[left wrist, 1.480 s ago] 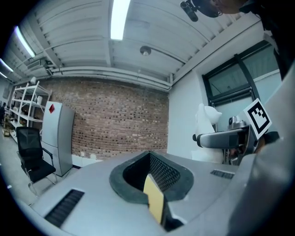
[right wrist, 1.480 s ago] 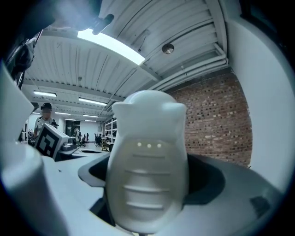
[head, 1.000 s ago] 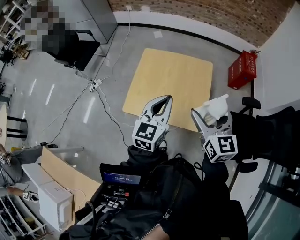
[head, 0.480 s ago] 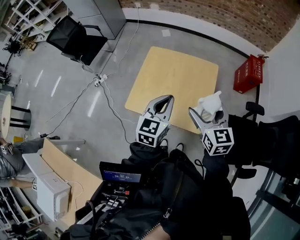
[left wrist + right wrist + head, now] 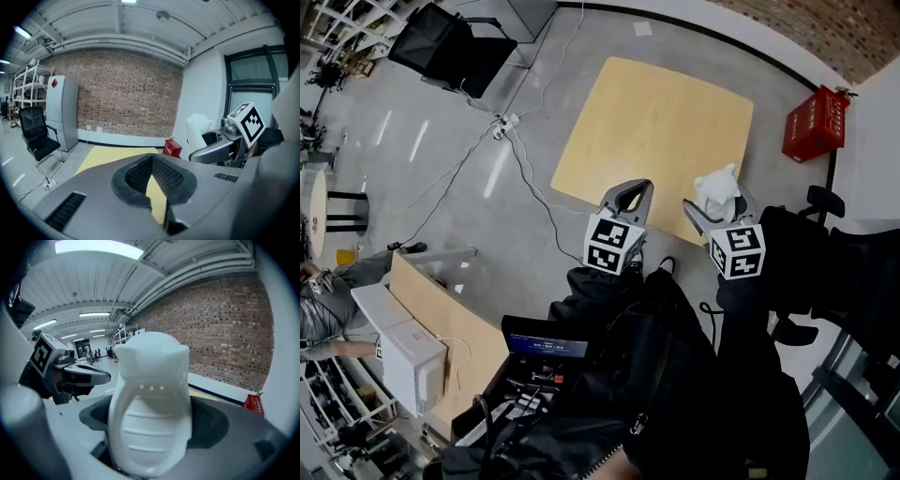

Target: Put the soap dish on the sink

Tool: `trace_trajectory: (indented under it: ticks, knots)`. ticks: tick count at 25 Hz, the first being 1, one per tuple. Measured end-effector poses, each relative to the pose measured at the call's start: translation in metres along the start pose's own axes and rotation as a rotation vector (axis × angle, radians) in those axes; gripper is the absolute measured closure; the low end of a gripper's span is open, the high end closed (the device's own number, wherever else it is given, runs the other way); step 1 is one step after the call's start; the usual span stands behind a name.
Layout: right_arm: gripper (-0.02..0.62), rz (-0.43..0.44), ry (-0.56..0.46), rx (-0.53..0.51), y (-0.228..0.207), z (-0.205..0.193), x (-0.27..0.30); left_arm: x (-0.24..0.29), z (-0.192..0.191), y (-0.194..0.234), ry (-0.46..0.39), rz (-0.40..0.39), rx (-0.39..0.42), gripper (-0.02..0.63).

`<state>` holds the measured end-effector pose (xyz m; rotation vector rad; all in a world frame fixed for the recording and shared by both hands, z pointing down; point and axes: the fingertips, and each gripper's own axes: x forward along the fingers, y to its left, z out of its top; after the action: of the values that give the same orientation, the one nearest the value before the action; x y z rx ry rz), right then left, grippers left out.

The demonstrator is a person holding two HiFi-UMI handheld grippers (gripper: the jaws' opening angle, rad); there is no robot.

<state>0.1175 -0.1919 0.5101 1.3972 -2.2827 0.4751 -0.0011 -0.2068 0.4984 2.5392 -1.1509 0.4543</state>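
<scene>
A white plastic soap dish (image 5: 151, 413) stands upright between the jaws of my right gripper (image 5: 152, 420), which is shut on it. In the head view the soap dish (image 5: 715, 190) sticks up out of the right gripper (image 5: 717, 204), held in the air over the near edge of a yellow table. My left gripper (image 5: 630, 199) hangs beside it to the left. Its jaws meet at the tips with nothing between them (image 5: 152, 161). From the left gripper view the soap dish (image 5: 198, 133) shows at the right. No sink is in view.
A yellow square table (image 5: 656, 131) stands on the grey floor ahead. A red crate (image 5: 814, 125) sits by the white wall, a black chair (image 5: 450, 42) at the far left, cables (image 5: 520, 178) across the floor. A wooden desk (image 5: 441, 328) and a person (image 5: 319, 309) are at the left.
The head view has swung, so the table and floor sit differently in the frame. Both grippers have drifted slightly right and closer together. The right one still holds the soap dish.
</scene>
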Motion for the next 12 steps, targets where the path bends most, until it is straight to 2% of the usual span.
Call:
trace_trajectory:
  ticks: [6,12]
  knots:
    - [0.105,0.080,0.191,-0.100,-0.005,-0.060,0.054,0.023,-0.052,0.025,0.117,0.024,-0.038,0.603]
    - [0.106,0.175,0.407,-0.229,-0.009,-0.137,0.100,0.034,-0.112,0.048,0.240,0.068,-0.080,0.603]
